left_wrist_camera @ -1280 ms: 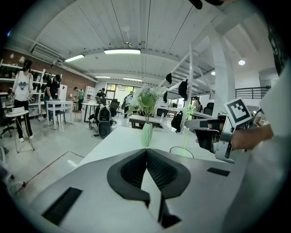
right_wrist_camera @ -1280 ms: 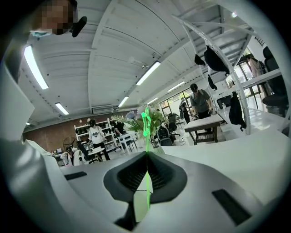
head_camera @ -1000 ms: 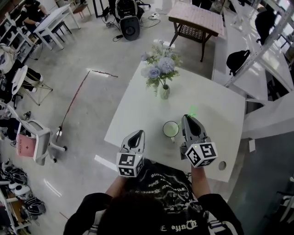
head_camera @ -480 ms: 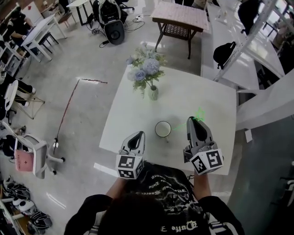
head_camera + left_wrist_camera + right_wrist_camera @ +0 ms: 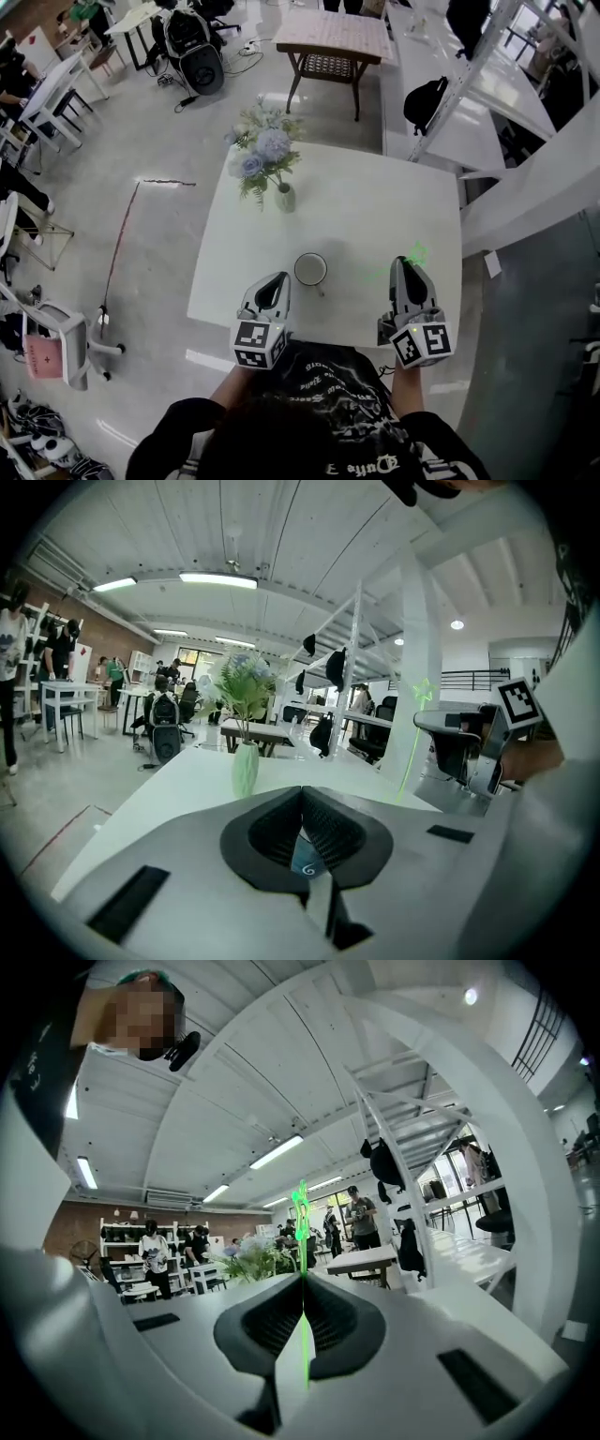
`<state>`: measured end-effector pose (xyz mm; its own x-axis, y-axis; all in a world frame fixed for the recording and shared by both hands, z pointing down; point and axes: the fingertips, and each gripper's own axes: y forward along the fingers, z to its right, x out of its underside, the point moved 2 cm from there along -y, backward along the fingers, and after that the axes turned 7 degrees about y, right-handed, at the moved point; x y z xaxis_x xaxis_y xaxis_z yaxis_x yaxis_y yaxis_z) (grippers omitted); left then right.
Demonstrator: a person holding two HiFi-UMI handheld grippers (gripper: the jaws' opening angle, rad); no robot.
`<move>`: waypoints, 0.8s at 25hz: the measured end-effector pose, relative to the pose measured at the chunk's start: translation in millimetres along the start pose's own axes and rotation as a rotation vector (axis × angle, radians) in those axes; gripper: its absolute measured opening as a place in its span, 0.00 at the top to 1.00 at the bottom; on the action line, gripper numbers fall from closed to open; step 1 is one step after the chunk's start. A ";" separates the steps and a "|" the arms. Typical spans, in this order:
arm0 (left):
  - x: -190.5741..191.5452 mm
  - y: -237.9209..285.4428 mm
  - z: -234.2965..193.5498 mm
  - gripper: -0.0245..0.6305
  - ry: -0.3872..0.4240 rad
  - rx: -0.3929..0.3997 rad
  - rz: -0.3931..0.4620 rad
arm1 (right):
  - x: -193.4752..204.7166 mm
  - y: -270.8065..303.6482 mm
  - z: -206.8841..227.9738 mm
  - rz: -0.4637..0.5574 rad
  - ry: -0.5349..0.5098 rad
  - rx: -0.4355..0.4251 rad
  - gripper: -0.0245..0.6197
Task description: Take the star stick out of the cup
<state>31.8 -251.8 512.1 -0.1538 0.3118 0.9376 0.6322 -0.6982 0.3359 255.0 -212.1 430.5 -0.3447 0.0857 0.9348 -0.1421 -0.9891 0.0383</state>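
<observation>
The right gripper (image 5: 407, 268), near the desk's (image 5: 375, 202) right edge, has its jaws clamped on the green star stick (image 5: 416, 253), which is clear of the cup (image 5: 310, 269) standing by the near edge. The left gripper (image 5: 274, 284) is closed and empty. A vase (image 5: 286, 198) at the far-left corner holds flowers (image 5: 261, 150).

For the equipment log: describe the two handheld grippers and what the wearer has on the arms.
The left gripper and right gripper match: light grey moulded shells tapering to a pointed nose, with black ribbed pads inside the jaws and dark rectangular slots on top. Each carries a white cube with black square markers at the rear. No cables show. The person wears a black top with white lettering and black sleeves.
</observation>
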 end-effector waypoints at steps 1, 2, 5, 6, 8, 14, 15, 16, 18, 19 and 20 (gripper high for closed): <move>-1.0 1.4 3.1 0.93 0.001 0.009 0.002 | 2.4 -5.1 4.8 -0.005 0.000 0.019 0.95; -2.0 2.5 6.6 0.93 0.002 0.020 0.003 | 5.0 -10.7 9.6 -0.011 -0.002 0.039 0.95; -5.7 4.9 14.5 0.93 0.008 0.047 0.008 | 16.9 -24.2 22.3 -0.032 0.001 0.095 0.95; -7.2 5.2 15.3 0.93 0.010 0.050 0.012 | 21.1 -26.5 24.7 -0.038 0.007 0.106 0.95; -10.2 5.8 16.8 0.93 0.011 0.053 0.019 | 28.1 -29.9 27.3 -0.051 0.011 0.117 0.95; -14.0 10.4 22.6 0.93 0.018 0.067 0.028 | 51.8 -39.4 38.0 -0.114 -0.003 0.169 0.95; -14.5 10.5 23.3 0.93 0.018 0.065 0.029 | 54.9 -41.4 39.6 -0.122 0.001 0.174 0.95; -15.1 10.3 24.0 0.93 0.019 0.064 0.030 | 57.2 -43.5 40.7 -0.128 0.004 0.178 0.95; -16.2 9.7 24.3 0.93 0.022 0.062 0.030 | 59.6 -46.3 41.5 -0.138 0.006 0.186 0.95; -16.9 9.6 23.5 0.93 0.024 0.061 0.030 | 59.5 -46.3 41.5 -0.143 0.005 0.191 0.95; -17.6 9.7 22.8 0.93 0.025 0.060 0.030 | 58.8 -45.6 41.6 -0.146 0.004 0.197 0.95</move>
<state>57.9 -249.4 496.8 -0.1526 0.2746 0.9494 0.6808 -0.6671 0.3024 279.8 -166.9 498.4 -0.3374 0.2293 0.9130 -0.0071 -0.9705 0.2411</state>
